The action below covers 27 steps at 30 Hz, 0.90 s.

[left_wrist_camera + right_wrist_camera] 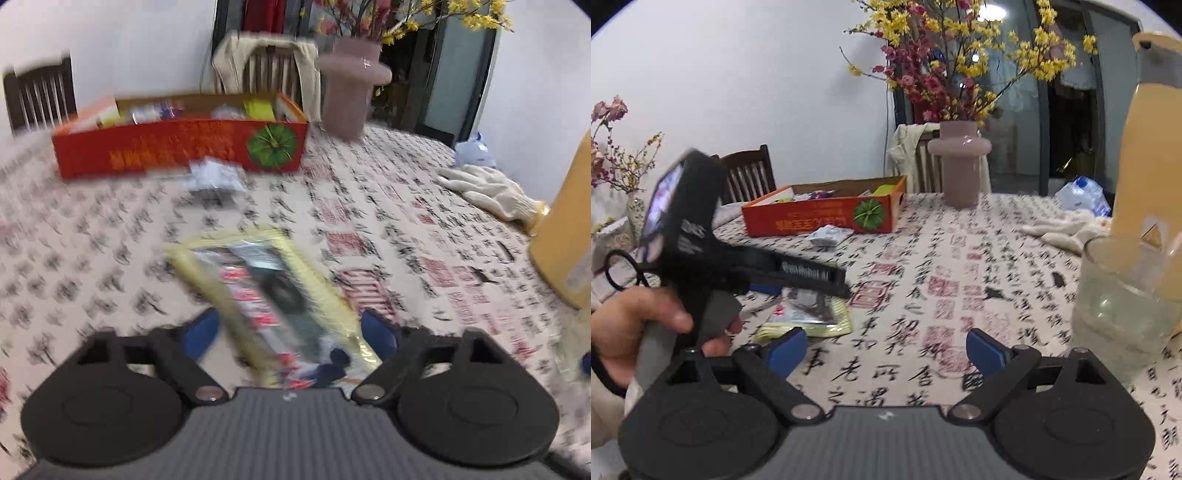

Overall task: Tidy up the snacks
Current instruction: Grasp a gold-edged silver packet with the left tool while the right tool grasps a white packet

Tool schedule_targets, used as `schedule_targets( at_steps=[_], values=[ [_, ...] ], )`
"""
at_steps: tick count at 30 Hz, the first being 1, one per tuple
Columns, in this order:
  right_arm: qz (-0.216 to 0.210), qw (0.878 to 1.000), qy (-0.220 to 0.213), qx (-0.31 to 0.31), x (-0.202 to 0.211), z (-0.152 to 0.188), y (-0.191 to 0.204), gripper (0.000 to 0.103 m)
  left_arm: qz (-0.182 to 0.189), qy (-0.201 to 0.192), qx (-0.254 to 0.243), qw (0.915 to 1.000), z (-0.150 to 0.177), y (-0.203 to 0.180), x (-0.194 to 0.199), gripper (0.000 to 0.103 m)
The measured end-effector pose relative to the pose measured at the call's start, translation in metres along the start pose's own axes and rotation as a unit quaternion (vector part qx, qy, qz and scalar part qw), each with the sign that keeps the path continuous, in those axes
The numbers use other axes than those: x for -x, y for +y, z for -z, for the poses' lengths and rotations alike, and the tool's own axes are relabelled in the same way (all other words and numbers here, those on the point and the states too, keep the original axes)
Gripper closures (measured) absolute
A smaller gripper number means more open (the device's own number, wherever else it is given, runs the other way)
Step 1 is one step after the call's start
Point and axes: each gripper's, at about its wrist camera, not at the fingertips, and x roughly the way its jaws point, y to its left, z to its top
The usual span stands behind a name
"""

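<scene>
left gripper (286,334): blue fingers (201,332) stand partly apart on either side of the near end of a snack packet; the view is blurred, so whether the pads press on it cannot be told.
snack packet (273,284): flat, yellow-edged with red and dark print, lying on the worktop between the left fingers and running away from them at a slant.
right gripper (886,350): fingers spread wide and holding nothing, with only patterned cloth between them.
hand (646,325): seen from the right wrist, wrapped round the grip of the left tool, which reaches over the snack packet.
worktop (110,240): covered by a cloth printed with black and red script.
red box (181,147): open-topped cardboard box with a green round print on its front, standing at the far side and already holding several snacks.
small packet (214,177): pale, lying on the cloth just in front of the red box.
vase (351,96): dusty pink, with yellow and red blossom branches, to the right of the box.
glove (487,192): cream knit, lying near the right edge.
glass jar (1123,295): clear, close on the right in the right wrist view.
</scene>
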Motion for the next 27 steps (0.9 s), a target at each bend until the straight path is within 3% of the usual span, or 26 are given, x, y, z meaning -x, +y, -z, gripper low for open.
schedule_targets(
  at_steps=[1,4,8,10,12,14,16,19,21,23,24,25,26,27],
  values=[
    [0.003,1.0,-0.003,0.005,-0.001,-0.001,0.001,0.01,-0.003,-0.005,-0.008,1.0,0.001,0.005,0.003,0.05],
    [0.0,1.0,-0.01,0.008,-0.008,-0.008,0.003,0.01,-0.012,-0.01,0.014,0.9998,0.003,0.04,0.016,0.053],
    [-0.017,1.0,-0.016,-0.001,-0.025,-0.017,0.006,0.01,-0.081,-0.012,0.031,0.9961,0.005,0.084,0.027,0.038],
    [-0.024,1.0,-0.014,-0.005,-0.037,-0.022,0.007,0.01,-0.061,-0.008,0.035,0.9975,0.004,0.091,0.031,0.021],
    [-0.031,0.999,-0.012,-0.005,-0.048,-0.026,0.009,0.01,-0.025,-0.019,-0.001,0.9995,0.001,0.078,0.033,0.009],
    [-0.033,0.999,-0.014,-0.002,-0.055,-0.03,0.01,0.01,-0.024,-0.039,-0.05,0.9977,0.001,0.062,0.032,0.006],
    [-0.03,0.999,-0.015,-0.004,-0.061,-0.034,0.006,0.01,-0.031,-0.032,-0.083,0.9955,-0.002,0.052,0.02,0.006],
    [-0.022,0.999,-0.014,-0.02,-0.064,-0.034,-0.002,0.01,-0.049,-0.004,-0.071,0.9963,-0.006,0.057,0.002,0.008],
    [-0.023,0.999,-0.01,-0.03,-0.067,-0.032,-0.006,0.01,-0.052,0.003,-0.037,0.998,-0.003,0.067,-0.002,0.008],
    [-0.025,0.999,-0.004,-0.037,-0.07,-0.029,-0.01,0.01,-0.046,0.0,-0.022,0.9987,-0.001,0.074,0.001,0.02],
    [-0.023,0.999,-0.001,-0.041,-0.073,-0.028,-0.011,0.01,-0.042,-0.006,-0.027,0.9987,0.0,0.074,0.004,0.033],
    [-0.024,0.999,0.002,-0.047,-0.076,-0.028,-0.011,0.01,-0.039,-0.007,-0.029,0.9988,0.001,0.074,0.006,0.036],
    [-0.026,0.998,0.003,-0.049,-0.077,-0.028,-0.011,0.01,-0.04,-0.008,-0.029,0.9987,0.001,0.074,0.008,0.053],
    [-0.031,0.998,0.003,-0.05,-0.079,-0.028,-0.01,0.01,-0.041,-0.01,-0.028,0.9987,0.001,0.075,0.009,0.062]
  ],
)
